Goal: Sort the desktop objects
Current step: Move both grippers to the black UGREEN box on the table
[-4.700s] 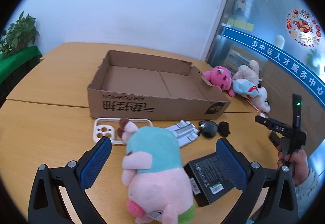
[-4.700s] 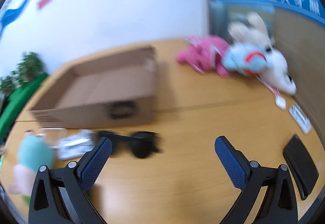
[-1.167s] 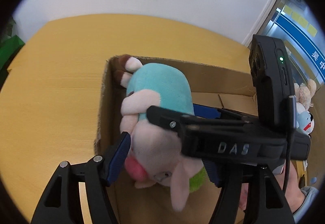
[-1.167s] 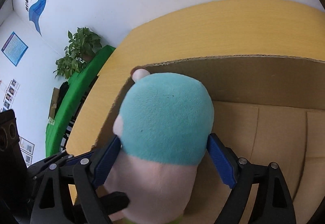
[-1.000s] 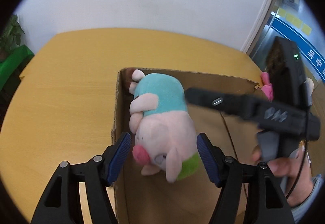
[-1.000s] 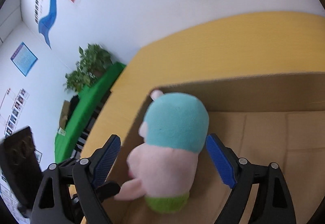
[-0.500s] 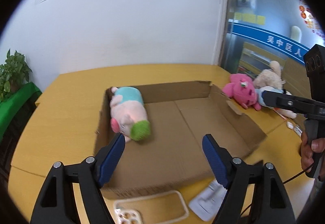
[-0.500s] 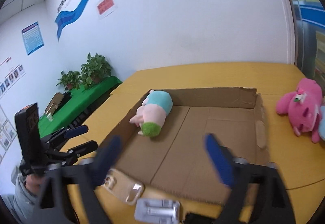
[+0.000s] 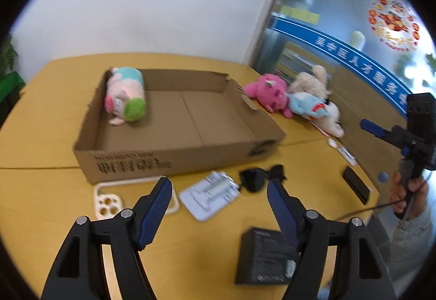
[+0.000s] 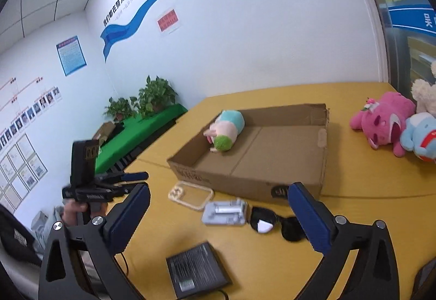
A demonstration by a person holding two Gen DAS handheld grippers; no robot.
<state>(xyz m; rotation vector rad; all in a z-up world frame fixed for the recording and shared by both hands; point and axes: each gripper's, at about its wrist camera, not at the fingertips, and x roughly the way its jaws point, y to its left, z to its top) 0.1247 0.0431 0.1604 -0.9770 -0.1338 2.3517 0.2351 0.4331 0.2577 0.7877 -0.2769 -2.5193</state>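
Black gripper (image 9: pixel 219 200), blue pads (image 9: pixel 156 207), silver screws

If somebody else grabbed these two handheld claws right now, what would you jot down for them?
Left gripper: open, empty, above the table in front of the cardboard box.
Right gripper: open, empty, also in front of the box.
Done: the pig plush toy lies in the box's far left corner.
Left on the table: phone case, white stand, sunglasses, black box, and a pink plush, a cream plush and a light blue plush right of the box.
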